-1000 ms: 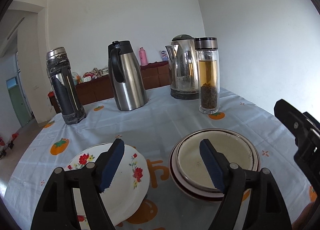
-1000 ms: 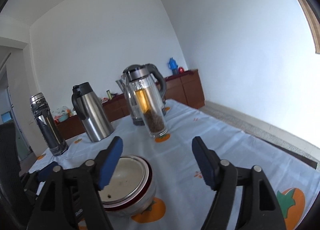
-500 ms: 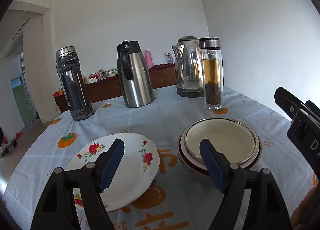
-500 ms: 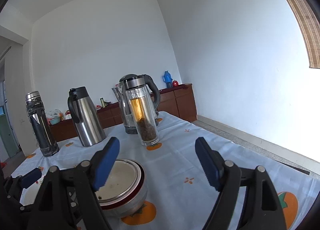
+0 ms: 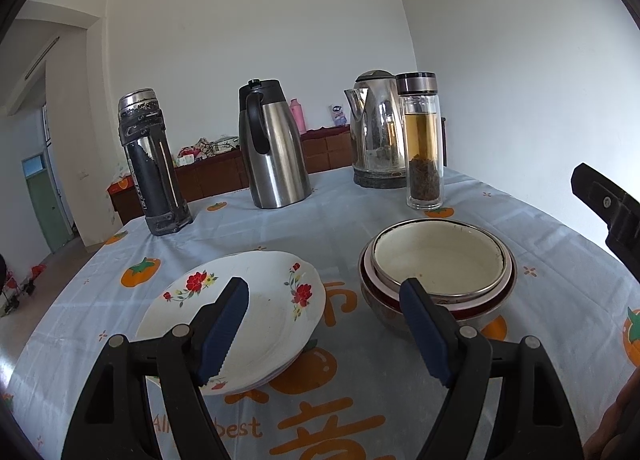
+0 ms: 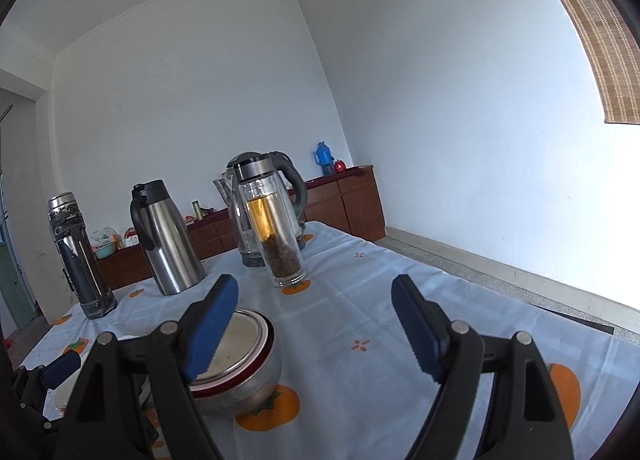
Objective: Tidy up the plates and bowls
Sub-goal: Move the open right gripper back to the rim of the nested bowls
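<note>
A stack of white plates with red flowers point(image 5: 256, 308) lies on the tablecloth, left of a nest of metal bowls point(image 5: 438, 264) with a cream inside. My left gripper point(image 5: 326, 334) hovers open just in front of both, its left pad over the plates' near rim, nothing between its fingers. In the right wrist view the bowls point(image 6: 240, 356) sit low at the left, partly behind my right gripper's left finger. My right gripper point(image 6: 316, 332) is open and empty above the cloth, to the right of the bowls. Part of it shows at the left wrist view's right edge.
At the back of the table stand a dark flask point(image 5: 152, 164), a steel carafe point(image 5: 274, 144), an electric kettle point(image 5: 376, 136) and a glass tea bottle point(image 5: 424, 144). The cloth with orange fruit prints point(image 6: 460, 300) stretches right toward the table edge. A wooden sideboard runs along the far wall.
The left gripper has drawn back and sunk a little, so plates and bowls sit farther ahead. The right gripper has tilted up and shifted; the bowls now lie lower left in its view.
</note>
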The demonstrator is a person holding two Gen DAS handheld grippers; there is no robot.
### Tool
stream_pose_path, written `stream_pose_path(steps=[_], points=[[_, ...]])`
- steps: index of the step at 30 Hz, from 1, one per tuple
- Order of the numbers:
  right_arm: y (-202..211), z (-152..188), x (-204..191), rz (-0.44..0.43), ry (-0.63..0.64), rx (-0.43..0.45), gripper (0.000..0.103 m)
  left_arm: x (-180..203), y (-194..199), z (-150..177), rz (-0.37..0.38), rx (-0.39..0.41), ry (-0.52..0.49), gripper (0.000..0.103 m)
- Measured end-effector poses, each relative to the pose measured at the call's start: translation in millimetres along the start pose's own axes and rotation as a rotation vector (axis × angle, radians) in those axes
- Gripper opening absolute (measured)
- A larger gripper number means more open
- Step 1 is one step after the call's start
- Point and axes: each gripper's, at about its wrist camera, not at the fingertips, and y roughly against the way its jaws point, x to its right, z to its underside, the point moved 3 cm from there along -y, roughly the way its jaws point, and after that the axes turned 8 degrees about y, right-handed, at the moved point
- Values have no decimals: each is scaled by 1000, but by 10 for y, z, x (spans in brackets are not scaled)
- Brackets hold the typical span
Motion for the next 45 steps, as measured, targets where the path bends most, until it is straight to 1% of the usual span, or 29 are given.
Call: stream_pose_path(steps=[7,12,20,23,34,45], points=[[153,5,-12,8,14,15,81,-14,73,36,7,1,-3,80],[271,15,-14,19,16,29,81,-50,166,63,19,17,-4,80],[479,32,-41,35,30,57,84,-88,299,111,43,14,-7,80],[555,33,-68,40,40,73,86,-105,334,129,49,8,-4,80],[746,58,-146,53,71,101,86,-180,480,217,76,-9,7,80],[941,107,-212,38,82,96,87,-240,558,275,96,-29,17,80]])
